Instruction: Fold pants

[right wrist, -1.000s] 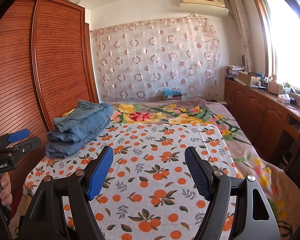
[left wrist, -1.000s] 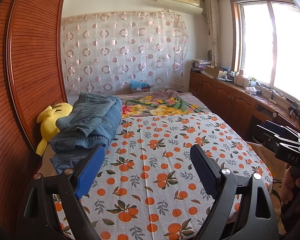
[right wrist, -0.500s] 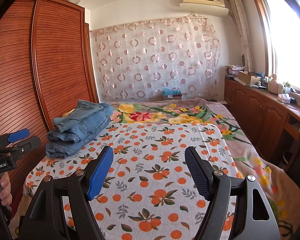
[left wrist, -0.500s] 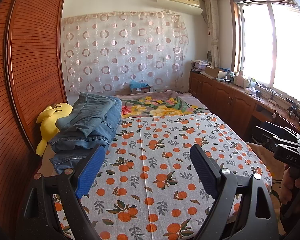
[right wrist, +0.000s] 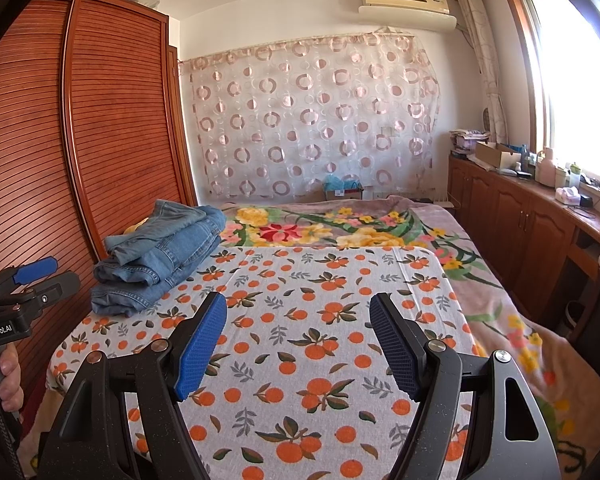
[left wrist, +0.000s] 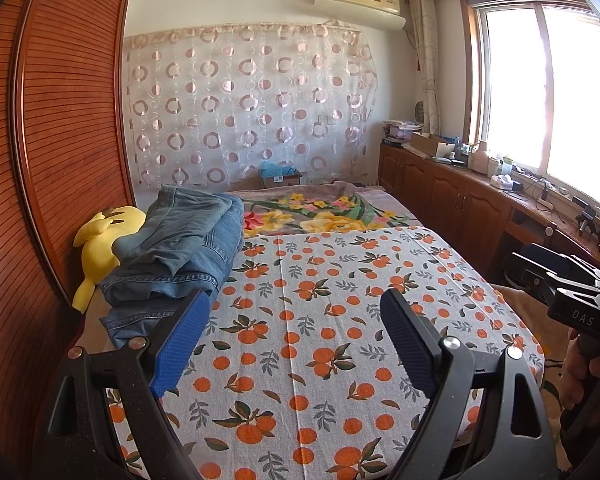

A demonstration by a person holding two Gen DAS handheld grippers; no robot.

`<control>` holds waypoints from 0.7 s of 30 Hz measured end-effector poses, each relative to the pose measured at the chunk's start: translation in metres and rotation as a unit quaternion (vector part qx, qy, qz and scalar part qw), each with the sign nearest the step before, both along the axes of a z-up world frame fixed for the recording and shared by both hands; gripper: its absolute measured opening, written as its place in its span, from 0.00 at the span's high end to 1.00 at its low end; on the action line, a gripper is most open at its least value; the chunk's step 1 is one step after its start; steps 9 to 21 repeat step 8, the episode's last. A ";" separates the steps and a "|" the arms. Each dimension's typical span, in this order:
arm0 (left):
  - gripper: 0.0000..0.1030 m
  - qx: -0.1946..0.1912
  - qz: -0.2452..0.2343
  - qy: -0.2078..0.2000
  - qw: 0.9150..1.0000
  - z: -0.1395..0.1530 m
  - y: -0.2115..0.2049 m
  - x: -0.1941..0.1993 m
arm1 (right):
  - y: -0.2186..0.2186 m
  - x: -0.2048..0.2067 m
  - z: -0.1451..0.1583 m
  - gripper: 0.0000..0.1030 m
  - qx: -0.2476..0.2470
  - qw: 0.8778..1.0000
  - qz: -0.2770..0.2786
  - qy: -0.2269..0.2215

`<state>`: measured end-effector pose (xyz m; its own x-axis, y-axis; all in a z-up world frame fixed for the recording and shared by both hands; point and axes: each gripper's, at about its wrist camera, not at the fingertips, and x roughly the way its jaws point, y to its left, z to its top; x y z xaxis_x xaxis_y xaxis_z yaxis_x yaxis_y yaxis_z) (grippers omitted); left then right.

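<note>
Lying far left on the orange-print bedspread (left wrist: 320,320), folded jeans (left wrist: 180,256) run lengthwise away from both claws. Left gripper (left wrist: 296,340) nearer, jaws apart, empty; right gripper (right wrist: 298,344) likewise apart, empty.

Two markings are legible. The letters "DAS" are printed in grey on the black body of the right gripper (left wrist: 580,312), seen at the right edge of the left wrist view. The label "GenRoboT.AI" is printed in white on the black body of the left gripper (right wrist: 4,326), seen at the left edge of the right wrist view.
</note>
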<state>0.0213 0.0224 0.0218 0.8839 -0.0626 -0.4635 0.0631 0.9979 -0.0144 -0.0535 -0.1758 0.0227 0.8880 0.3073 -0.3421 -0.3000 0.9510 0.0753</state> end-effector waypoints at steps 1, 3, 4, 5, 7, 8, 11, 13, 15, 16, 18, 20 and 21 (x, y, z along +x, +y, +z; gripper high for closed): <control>0.15 0.000 0.000 0.000 1.000 0.000 0.000 0.000 | 0.000 0.000 0.000 0.26 0.000 1.000 0.000 0.000; 0.15 0.000 0.000 0.000 1.000 0.000 0.000 0.000 | 0.000 0.000 0.000 0.26 -0.001 1.000 -0.001 0.000; 0.15 0.000 0.000 0.000 1.000 0.000 0.000 0.000 | 0.000 0.000 0.000 0.26 0.000 1.000 -0.001 0.000; 0.15 0.000 0.000 0.000 1.000 0.000 0.000 0.000 | 0.000 0.000 0.000 0.26 0.000 1.000 -0.001 0.000; 0.15 0.000 0.000 0.000 1.000 0.000 0.000 0.000 | 0.000 0.000 0.000 0.26 0.000 1.000 -0.001 0.000; 0.15 0.000 0.000 0.000 1.000 -0.001 0.000 0.000 | 0.000 0.001 0.000 0.26 0.000 1.000 -0.001 0.000; 0.15 0.000 0.000 0.000 1.000 -0.001 0.000 0.000 | 0.000 0.001 0.000 0.26 0.000 1.000 -0.001 0.000; 0.15 0.000 0.000 0.000 1.000 -0.001 0.000 0.000 | 0.000 0.001 0.000 0.26 0.000 1.000 -0.001 0.000; 0.15 0.000 0.000 0.000 1.000 -0.001 0.000 0.000 | 0.000 0.001 0.000 0.26 0.000 1.000 -0.001 0.000; 0.15 0.000 0.000 0.000 1.000 -0.001 0.000 0.000 | 0.000 0.001 0.000 0.26 0.000 1.000 -0.001 0.000; 0.15 0.000 0.000 0.000 1.000 -0.001 0.000 0.000 | 0.000 0.001 0.000 0.26 0.000 1.000 -0.001 0.000; 0.15 0.000 0.000 0.000 1.000 -0.001 0.000 0.000 | 0.000 0.001 0.000 0.26 0.000 1.000 -0.001 0.000; 0.15 0.000 0.000 0.000 1.000 -0.001 0.000 0.000 | 0.000 0.001 0.000 0.26 0.000 1.000 -0.001 0.000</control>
